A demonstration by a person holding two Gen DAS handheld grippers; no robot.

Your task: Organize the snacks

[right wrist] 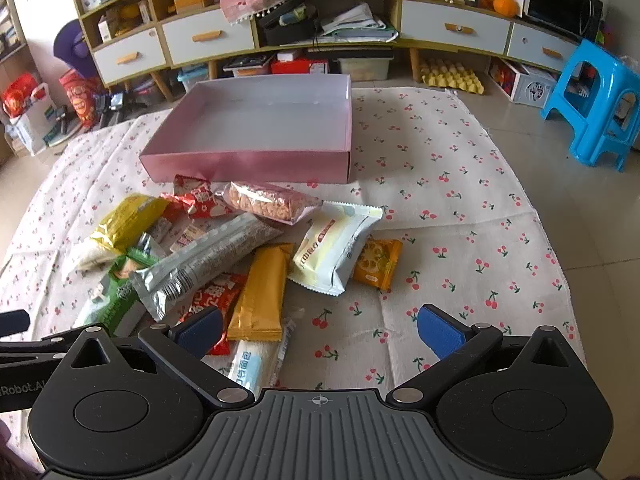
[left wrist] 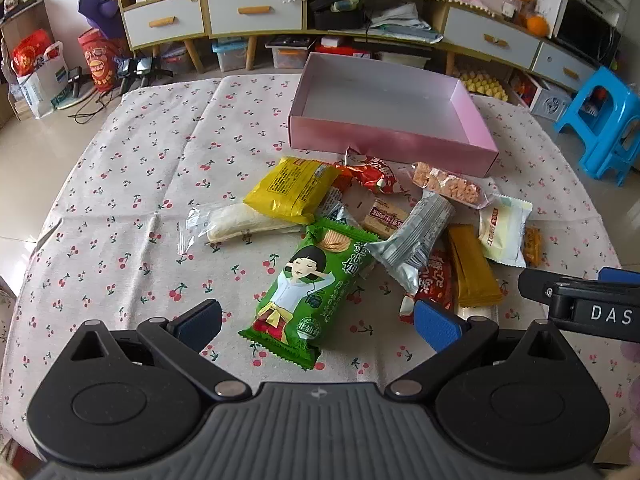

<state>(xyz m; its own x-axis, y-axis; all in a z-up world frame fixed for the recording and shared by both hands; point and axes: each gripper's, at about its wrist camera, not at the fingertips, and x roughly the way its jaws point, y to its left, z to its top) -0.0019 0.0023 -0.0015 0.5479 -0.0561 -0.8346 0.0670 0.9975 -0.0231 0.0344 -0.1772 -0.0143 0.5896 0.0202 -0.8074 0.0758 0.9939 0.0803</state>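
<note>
An empty pink box [left wrist: 390,142] [right wrist: 248,164] stands on the cherry-print cloth [left wrist: 140,184] beyond a heap of snack packets. A green chip packet [left wrist: 308,292] lies straight ahead of my left gripper [left wrist: 318,326], which is open and holds nothing. Around it lie a yellow packet [left wrist: 292,188], a silver packet [left wrist: 416,240] [right wrist: 200,264], a red packet [left wrist: 372,174] and a mustard bar [left wrist: 474,268] [right wrist: 262,292]. My right gripper [right wrist: 320,328] is open above the cloth, with the mustard bar and a white-blue packet [right wrist: 250,364] by its left finger. A cream packet [right wrist: 334,246] lies further ahead.
A long cabinet [left wrist: 240,12] with drawers runs behind the cloth. A blue plastic stool [right wrist: 596,104] stands at the right on the tiled floor. Bags and boxes crowd the left. The right gripper's body [left wrist: 580,304] shows at the left view's right edge.
</note>
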